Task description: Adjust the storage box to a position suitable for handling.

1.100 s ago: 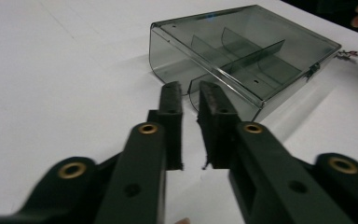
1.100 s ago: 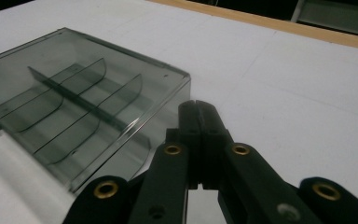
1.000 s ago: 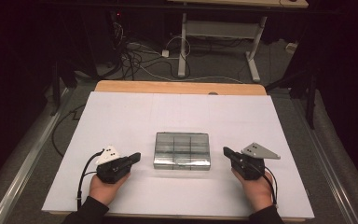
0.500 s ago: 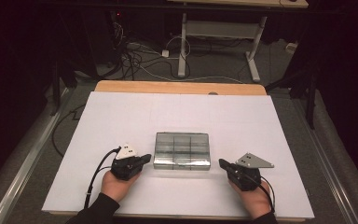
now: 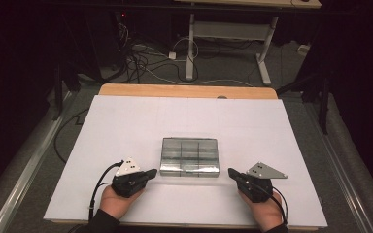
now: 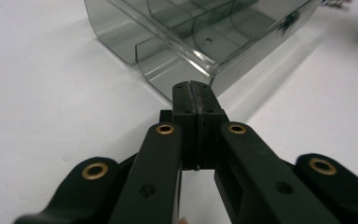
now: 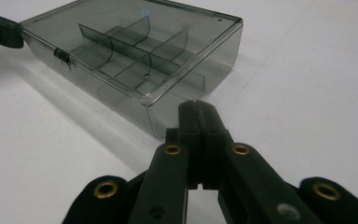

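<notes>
A clear smoky plastic box (image 5: 189,156) with inner dividers and a closed lid lies on the white table sheet (image 5: 126,121), near its front middle. My left gripper (image 5: 151,172) rests at the box's front left corner, jaws shut with nothing between them; its tips (image 6: 194,88) sit just short of the box corner (image 6: 186,51). My right gripper (image 5: 231,172) lies at the front right corner, shut and empty too, tips (image 7: 196,106) close to the box wall (image 7: 135,60). A small latch (image 7: 61,56) shows on the box's front edge.
The white sheet covers a wooden table whose bare far edge (image 5: 184,91) shows. Beyond it, on the dark floor, lie tangled cables (image 5: 145,58) and a metal table frame (image 5: 223,34). Rails (image 5: 24,165) run along both sides of the table.
Both hands have shifted inward and toward the table's front edge, bringing the gripper tips closer to the box's front corners. The box has not moved.
</notes>
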`<state>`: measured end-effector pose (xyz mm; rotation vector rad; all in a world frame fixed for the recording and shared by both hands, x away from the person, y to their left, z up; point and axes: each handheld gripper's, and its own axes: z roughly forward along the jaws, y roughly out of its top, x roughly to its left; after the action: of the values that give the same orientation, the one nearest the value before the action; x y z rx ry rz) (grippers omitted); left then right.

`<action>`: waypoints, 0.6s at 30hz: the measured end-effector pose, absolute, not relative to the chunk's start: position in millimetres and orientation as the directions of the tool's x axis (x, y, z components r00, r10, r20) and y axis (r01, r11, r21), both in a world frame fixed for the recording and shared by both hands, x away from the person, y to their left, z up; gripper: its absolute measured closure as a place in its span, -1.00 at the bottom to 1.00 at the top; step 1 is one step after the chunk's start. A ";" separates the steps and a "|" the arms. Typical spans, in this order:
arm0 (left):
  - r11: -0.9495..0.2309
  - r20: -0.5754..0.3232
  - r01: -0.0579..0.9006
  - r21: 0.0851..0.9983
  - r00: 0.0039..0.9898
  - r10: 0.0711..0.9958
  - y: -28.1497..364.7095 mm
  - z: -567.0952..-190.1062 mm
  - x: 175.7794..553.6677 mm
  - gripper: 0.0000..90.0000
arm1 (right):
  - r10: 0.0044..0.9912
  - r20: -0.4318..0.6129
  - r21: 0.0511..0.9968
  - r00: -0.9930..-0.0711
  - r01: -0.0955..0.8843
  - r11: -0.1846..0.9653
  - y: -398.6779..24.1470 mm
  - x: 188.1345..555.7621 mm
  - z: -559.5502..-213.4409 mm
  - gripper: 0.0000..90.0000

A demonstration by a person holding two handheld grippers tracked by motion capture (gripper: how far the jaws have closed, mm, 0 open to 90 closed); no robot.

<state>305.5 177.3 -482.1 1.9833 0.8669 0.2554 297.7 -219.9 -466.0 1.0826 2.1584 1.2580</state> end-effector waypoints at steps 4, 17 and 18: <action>-0.325 -0.160 0.457 0.828 0.748 0.644 175.3 -483.8 302.9 0.94 | 0.790 0.039 0.869 -0.612 0.410 0.275 -221.0 295.3 -465.6 1.00; -0.302 -0.167 0.450 0.840 0.746 0.645 189.5 -485.3 305.0 0.93 | 0.712 0.046 0.883 -0.701 0.362 0.299 -191.7 290.4 -458.6 1.00; -0.302 -0.167 0.450 0.840 0.746 0.645 189.5 -485.3 305.0 0.93 | 0.707 0.044 0.882 -0.706 0.359 0.304 -188.8 290.1 -459.6 1.00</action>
<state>305.0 189.5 -485.3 1.9518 0.8339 0.2466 290.1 -188.8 -459.6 0.9570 2.2242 1.3648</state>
